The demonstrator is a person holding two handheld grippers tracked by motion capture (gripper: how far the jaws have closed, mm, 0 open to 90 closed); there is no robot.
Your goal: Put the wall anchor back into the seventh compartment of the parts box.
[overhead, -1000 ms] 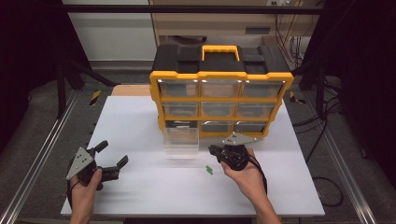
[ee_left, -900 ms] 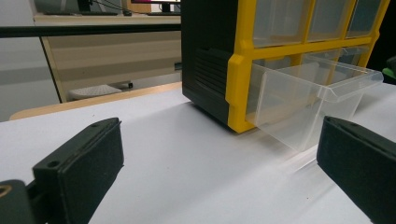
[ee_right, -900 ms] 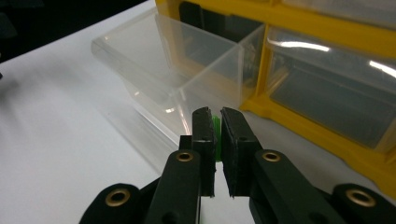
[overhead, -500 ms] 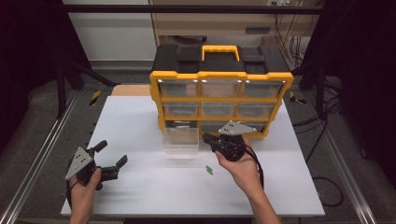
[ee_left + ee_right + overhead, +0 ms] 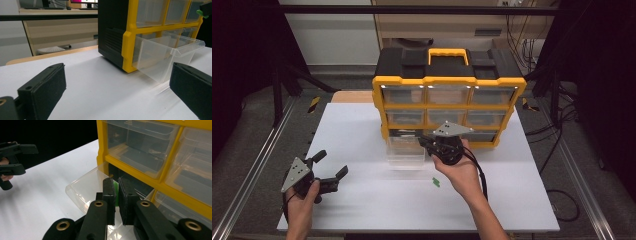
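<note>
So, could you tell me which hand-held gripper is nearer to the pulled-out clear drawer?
The right hand-held gripper: it is at the open drawer, over its right edge. The left hand-held gripper is down at the table's near-left corner, well apart.

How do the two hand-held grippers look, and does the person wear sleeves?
Both the left gripper and the right gripper are black, with two flat black jaws and brass-coloured pivot rings. Each carries a grey three-cornered plate with small holes and trails a black cable. The forearms are bare, without sleeves.
</note>
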